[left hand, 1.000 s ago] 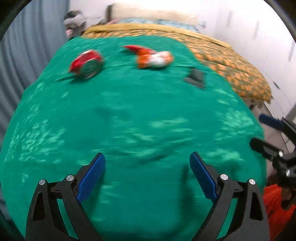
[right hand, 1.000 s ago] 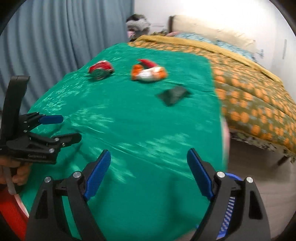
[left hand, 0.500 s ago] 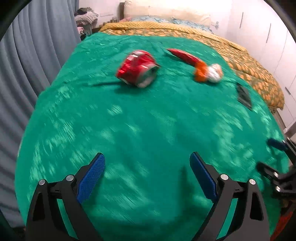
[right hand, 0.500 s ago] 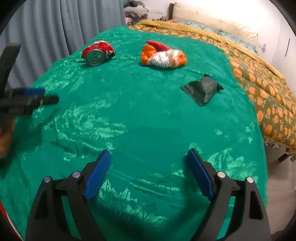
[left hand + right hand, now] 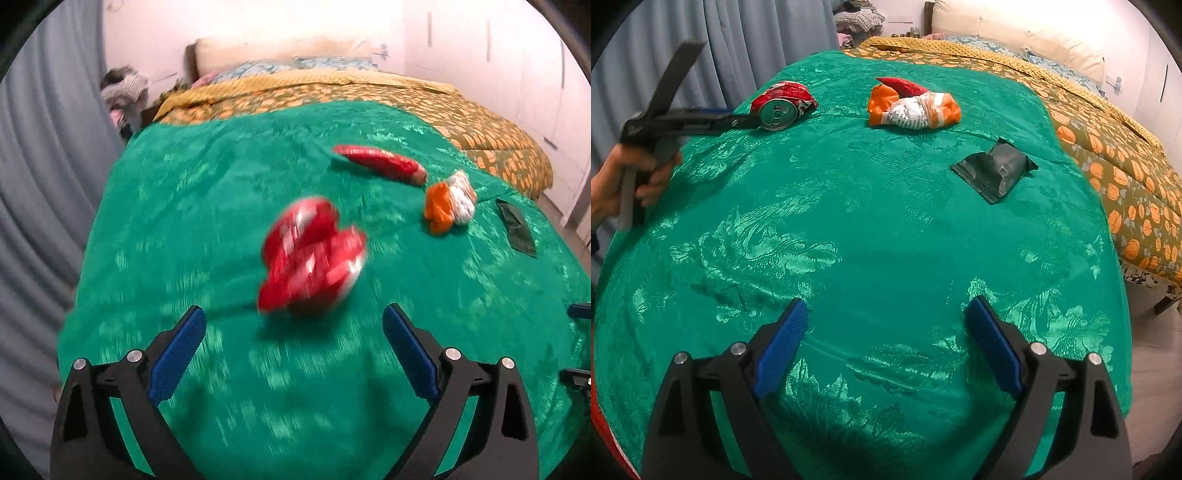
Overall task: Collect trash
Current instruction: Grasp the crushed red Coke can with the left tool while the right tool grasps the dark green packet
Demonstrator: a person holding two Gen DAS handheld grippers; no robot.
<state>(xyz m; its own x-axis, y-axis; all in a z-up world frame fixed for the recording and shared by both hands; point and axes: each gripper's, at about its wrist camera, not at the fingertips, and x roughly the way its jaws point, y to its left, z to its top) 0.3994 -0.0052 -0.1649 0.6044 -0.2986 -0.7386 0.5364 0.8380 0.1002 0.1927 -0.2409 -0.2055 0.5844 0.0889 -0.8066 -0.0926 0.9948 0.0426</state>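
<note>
Left tool point(image 5: 291, 321) spread wide, nothing gripped, just short of crushed red can point(image 5: 312, 254) on green bedspread point(image 5: 886, 229). Right tool point(image 5: 886, 317) likewise empty. Risk: dented, rounded can rolling or slipping from an off-centre pinch.

left tool point(image 5: 291, 332) nearer crushed can point(image 5: 312, 254)

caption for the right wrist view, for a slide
Open right tool over green bedspread; left tool nears crushed red can.
</note>
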